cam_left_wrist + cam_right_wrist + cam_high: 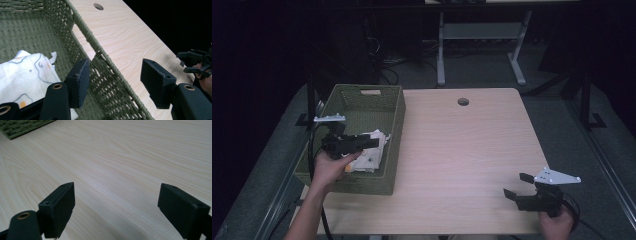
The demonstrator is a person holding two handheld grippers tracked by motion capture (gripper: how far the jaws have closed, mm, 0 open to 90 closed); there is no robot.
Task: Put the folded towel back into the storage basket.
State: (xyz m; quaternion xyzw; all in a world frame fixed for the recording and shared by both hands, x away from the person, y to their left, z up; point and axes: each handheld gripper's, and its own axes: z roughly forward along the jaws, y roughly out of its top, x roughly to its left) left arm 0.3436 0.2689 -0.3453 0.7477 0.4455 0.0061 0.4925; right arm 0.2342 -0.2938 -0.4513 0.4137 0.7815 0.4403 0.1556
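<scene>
Hovering over the green woven basket (393, 120) with left gripper (113, 80) jaws apart and empty, above the white printed cloth (27, 72) lying inside; right gripper (120, 210) parked low over the worktop (462, 150), jaws wide, clear of the reach.

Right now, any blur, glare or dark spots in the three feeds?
High view: room behind the table nearly black, tabletop evenly lit. Left gripper view: basket and cloth sharp, background black. Right gripper view: near pads soft; mild sheen on wood.
</scene>
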